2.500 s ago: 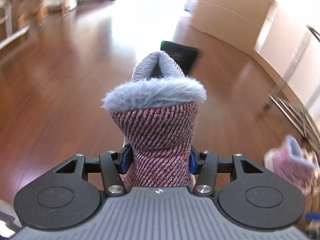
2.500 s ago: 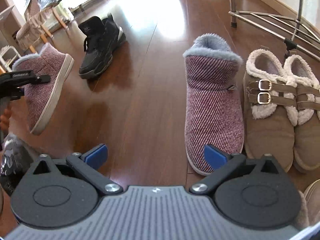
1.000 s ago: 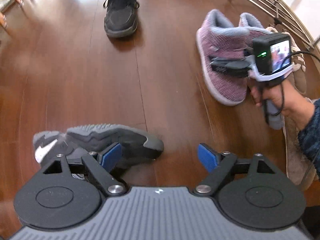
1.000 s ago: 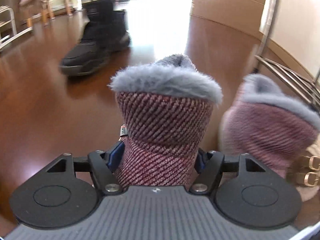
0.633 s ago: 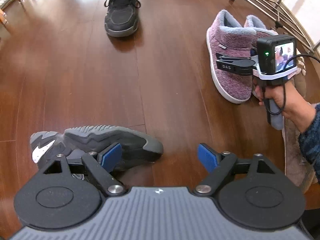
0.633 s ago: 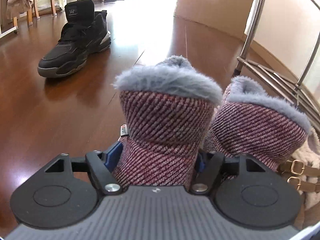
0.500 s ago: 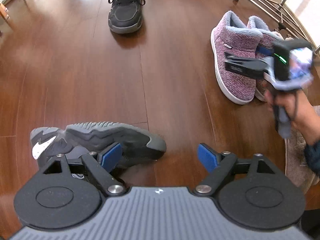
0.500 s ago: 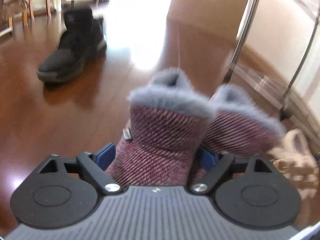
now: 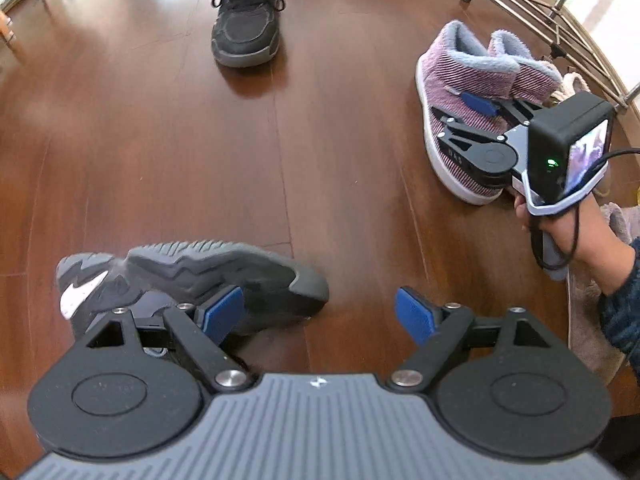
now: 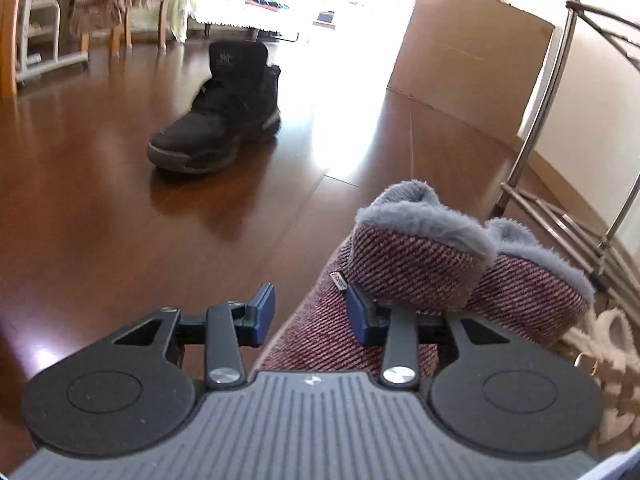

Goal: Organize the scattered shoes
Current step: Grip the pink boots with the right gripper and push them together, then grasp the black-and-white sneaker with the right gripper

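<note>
Two pink slippers [image 9: 472, 80] are sitting side by side on the floor [image 9: 160, 140] near the metal rack [image 9: 540, 12], soles down, fuzzy grey collars up, tan slippers [image 10: 612, 356] touching them on the far side. Probably light and soft, knit upper will squash; best hold is across the heel or ankle cuff. Right gripper [image 10: 310, 314] is hovering at the heel of the near pink slipper, fingers closing to a narrow gap with nothing between them; the right finger [image 10: 358, 314] is lying against the slipper's side, not pinching it. Grey sneaker [image 9: 192, 276] is lying tipped on its side at the near edge of the floor, sole showing; stiffer rubber sole, heavier, likely grabbable across collar or midfoot. Left gripper [image 9: 320, 312] is pointing down beside it, fingers wide, holding nothing, left finger [image 9: 222, 312] over the sneaker. Black sneaker [image 9: 246, 20] is standing alone well apart, far across the floor. Open floor is wide between the sneakers and the pink pair; rack legs and a cardboard box [image 10: 468, 60] are crowding the wall side.
</note>
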A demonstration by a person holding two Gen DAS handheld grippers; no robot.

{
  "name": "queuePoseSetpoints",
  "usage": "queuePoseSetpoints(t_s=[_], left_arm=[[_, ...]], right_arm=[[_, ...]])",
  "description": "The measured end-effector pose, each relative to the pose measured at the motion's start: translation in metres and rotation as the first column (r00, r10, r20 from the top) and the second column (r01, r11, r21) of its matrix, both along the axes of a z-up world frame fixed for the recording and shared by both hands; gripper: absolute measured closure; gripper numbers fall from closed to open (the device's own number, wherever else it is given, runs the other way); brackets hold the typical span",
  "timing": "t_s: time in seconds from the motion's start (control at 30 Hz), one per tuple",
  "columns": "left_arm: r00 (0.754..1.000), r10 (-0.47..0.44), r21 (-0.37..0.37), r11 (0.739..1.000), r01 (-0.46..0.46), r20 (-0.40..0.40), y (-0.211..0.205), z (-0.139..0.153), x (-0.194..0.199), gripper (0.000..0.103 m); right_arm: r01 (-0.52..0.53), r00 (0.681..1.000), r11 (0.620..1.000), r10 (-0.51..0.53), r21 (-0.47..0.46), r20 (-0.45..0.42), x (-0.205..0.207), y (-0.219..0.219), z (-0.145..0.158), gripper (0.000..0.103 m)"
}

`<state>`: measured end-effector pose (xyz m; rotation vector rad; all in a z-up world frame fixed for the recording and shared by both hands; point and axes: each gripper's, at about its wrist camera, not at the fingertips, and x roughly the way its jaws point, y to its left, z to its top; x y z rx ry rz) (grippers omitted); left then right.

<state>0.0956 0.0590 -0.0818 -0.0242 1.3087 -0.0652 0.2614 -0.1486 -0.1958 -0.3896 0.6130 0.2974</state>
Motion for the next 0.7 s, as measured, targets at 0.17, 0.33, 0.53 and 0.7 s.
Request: queuePoseSetpoints(t_s=[0.17,0.33,0.53,0.7], left_arm=[[1.000,0.015,0.005,1.000,-0.015,0.012,0.006,0.002,-0.001,0.018],[0.999,0.038,0.054,0.998,-0.038,0.011,0.030,0.011,-0.014,0.018],[0.998,0.050,0.103,0.994,-0.047,-0.029,0.086,0.008,-0.088,0.016],[0.990,0.135,0.053,0.990,-0.133,-0.037,0.135,-0.016,-0.132,0.014]], right_arm=[[0.025,0.999,0.998,-0.023,-0.064,0.035,0.001,0.006,-0.009,0.070],[-0.022,1.000,0.999,0.022,-0.049,-0.005,-0.002,0.006,0.002,0.055],[-0.250,0.964,0.954,0.262,0.165,-0.053,-0.069,0.023,0.046,0.044],[-0.604,0.791,0.787,0.611,0.130,-0.025,-0.156,0.082,0.044,0.016]])
